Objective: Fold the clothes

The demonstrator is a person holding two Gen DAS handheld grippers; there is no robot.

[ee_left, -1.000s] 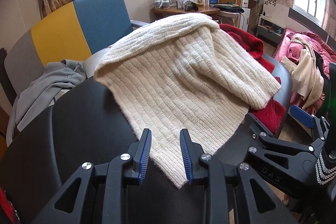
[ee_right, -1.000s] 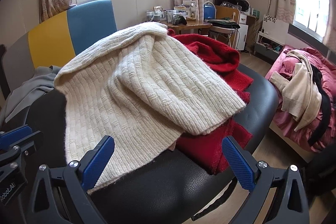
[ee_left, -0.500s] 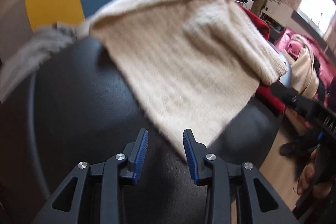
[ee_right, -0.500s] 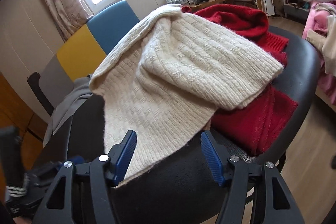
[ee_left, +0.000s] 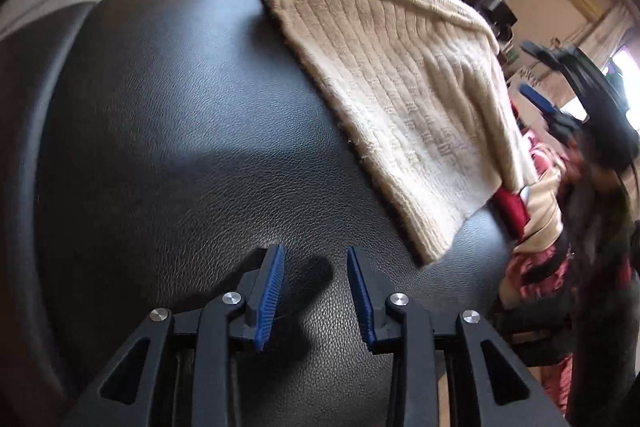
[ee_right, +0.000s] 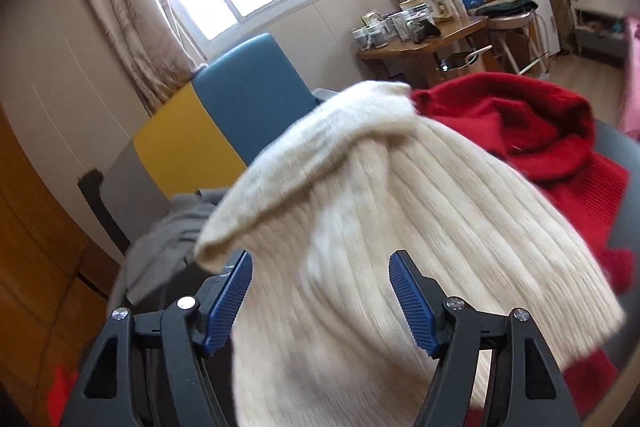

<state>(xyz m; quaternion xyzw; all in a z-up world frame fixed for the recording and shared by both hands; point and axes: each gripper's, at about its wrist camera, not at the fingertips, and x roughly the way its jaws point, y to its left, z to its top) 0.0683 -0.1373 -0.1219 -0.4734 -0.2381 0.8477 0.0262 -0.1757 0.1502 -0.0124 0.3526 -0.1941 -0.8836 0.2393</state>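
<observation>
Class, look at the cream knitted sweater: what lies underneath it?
The cream sweater lies on the black leather seat, and its far side overlaps a red sweater. How far the red sweater reaches underneath is covered, so it cannot be told.

Left gripper (ee_left: 316, 267): matte black plastic frame, triangular cut-outs in the outer arms, four round silver screw heads across the linkage. Finger pads (ee_left: 270, 297) blue, finely ribbed, narrow. Right gripper (ee_right: 320, 291): same black frame, same silver screws, same ribbed blue pads (ee_right: 412, 311). No lettering legible on either.
</observation>
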